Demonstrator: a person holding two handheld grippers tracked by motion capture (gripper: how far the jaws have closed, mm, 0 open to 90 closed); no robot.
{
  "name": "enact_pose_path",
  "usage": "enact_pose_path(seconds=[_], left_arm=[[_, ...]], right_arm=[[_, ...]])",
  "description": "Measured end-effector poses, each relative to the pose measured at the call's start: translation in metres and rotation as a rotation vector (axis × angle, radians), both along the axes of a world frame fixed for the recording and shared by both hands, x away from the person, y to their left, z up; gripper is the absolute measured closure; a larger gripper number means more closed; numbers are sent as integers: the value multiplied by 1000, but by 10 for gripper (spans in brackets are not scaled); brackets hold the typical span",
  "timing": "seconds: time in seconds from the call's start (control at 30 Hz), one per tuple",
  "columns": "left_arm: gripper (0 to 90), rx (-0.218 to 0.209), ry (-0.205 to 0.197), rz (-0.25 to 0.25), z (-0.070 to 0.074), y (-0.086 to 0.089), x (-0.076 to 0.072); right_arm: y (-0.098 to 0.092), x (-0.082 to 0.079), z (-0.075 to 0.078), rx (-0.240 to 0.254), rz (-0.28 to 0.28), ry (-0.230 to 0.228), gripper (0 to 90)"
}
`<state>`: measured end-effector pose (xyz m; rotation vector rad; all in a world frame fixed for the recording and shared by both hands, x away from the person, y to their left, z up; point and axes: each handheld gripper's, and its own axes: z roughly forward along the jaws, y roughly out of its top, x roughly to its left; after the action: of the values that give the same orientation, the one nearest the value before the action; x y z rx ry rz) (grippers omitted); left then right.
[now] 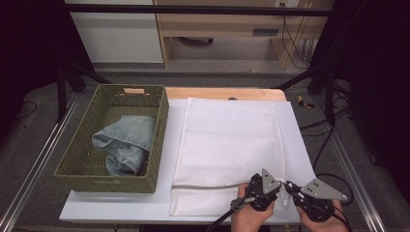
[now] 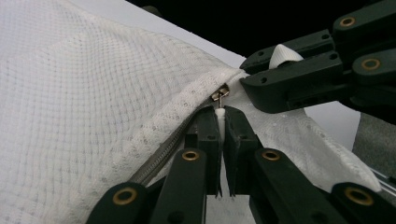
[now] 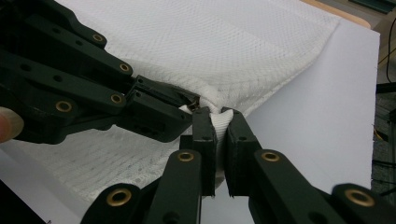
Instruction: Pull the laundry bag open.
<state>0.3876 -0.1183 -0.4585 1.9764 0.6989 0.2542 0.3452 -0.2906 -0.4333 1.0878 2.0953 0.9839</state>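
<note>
The white mesh laundry bag (image 1: 232, 145) lay flat on the white board (image 1: 116, 208), beside the woven olive basket (image 1: 87, 174) holding blue jeans (image 1: 126, 142). The step in hand looked like unzipping: the left gripper (image 2: 221, 114) was clamped on the white zipper pull tab (image 2: 220, 122), the right gripper (image 3: 219, 116) pinched shut on the bag's near-right corner (image 3: 220, 122). Next, probably, the left had to drag the pull along the grey zipper (image 1: 208, 186) while the right anchored the fabric.
</note>
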Motion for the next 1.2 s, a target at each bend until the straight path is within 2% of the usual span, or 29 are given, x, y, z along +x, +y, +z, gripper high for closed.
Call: enact_pose_path(seconds=[0.13,0.23,0.47,0.6,0.7,0.97,1.2], left_arm=[[865,-6,11,12,1,0,-3],[867,11,-2,37,-1,-1,-7],[868,9,30,73,-6,-2,-9],[868,-7,42,97,-8,-1,-10],[868,1,40,110,-10,0,-12],[868,-38,87,133,-17,13,-13],[868,-39,82,145,-17,14,-16]], right_arm=[[1,0,1,-5,-12,-2,851],[1,-1,0,-13,-22,11,854],[3,0,-3,-31,-24,37,857],[3,1,-2,-34,-35,36,858],[2,1,-4,-38,-37,39,858],[-3,2,-7,-33,-47,49,858],[-2,2,-8,-36,-51,49,858]])
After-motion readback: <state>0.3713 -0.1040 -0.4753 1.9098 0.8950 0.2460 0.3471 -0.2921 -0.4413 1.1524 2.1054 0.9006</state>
